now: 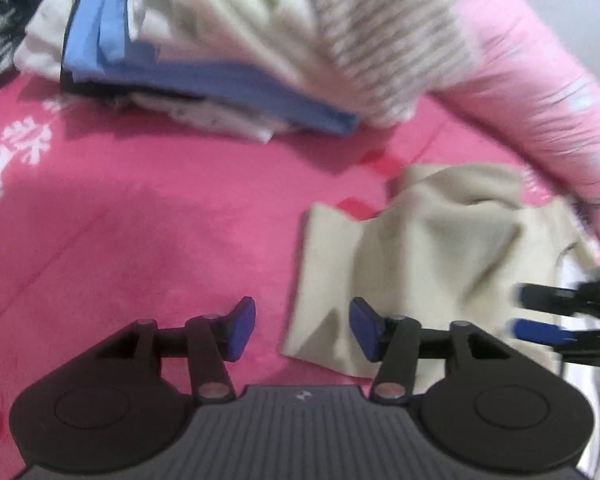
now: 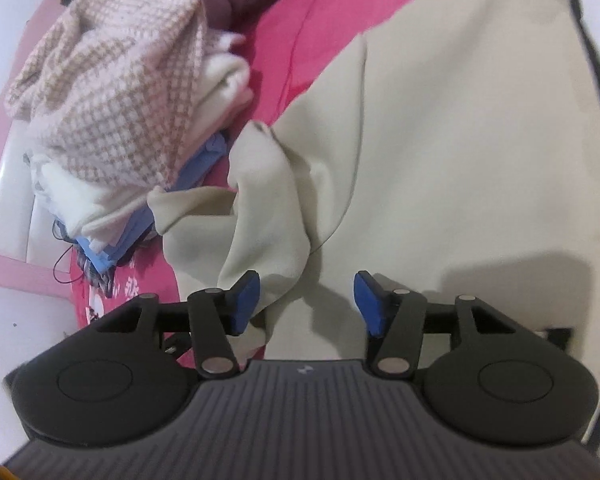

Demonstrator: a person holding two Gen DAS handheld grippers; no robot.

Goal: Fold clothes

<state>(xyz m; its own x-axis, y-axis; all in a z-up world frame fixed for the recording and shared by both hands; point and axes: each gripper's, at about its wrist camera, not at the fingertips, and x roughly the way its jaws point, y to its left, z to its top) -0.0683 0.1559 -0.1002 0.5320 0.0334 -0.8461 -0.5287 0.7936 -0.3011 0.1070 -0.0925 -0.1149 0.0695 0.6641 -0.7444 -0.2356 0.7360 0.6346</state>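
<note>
You are between grips on the beige garment (image 2: pixel 440 152): it lies spread over the pink bedsheet (image 1: pixel 140 220), and by the look of it one fold is laid and the next edge still has to be taken. In the right wrist view a loose flap of it is bunched and turned over at its edge nearest the clothes pile (image 2: pixel 112 92), which sits toward the far side of the bed, a checked knit on top and blue and white pieces under it. Your right gripper (image 2: pixel 306 304) points steeply down over the garment with its jaws about half open; the bunched flap brushes the left blue pad but nothing is pinched, so it holds nothing. Your left gripper (image 1: pixel 302 328) also tilts down, jaws about half open and empty, with the garment's near corner just beside its right pad and bare sheet under the gap. The next move, as I judge it, calls for each gripper to settle on a corner or edge, close on a single layer, and carry it across evenly; smooth the bunched flap first, or the fold will trap a ridge. The left wrist picture is blurred, so fine creases there cannot be read.
</note>
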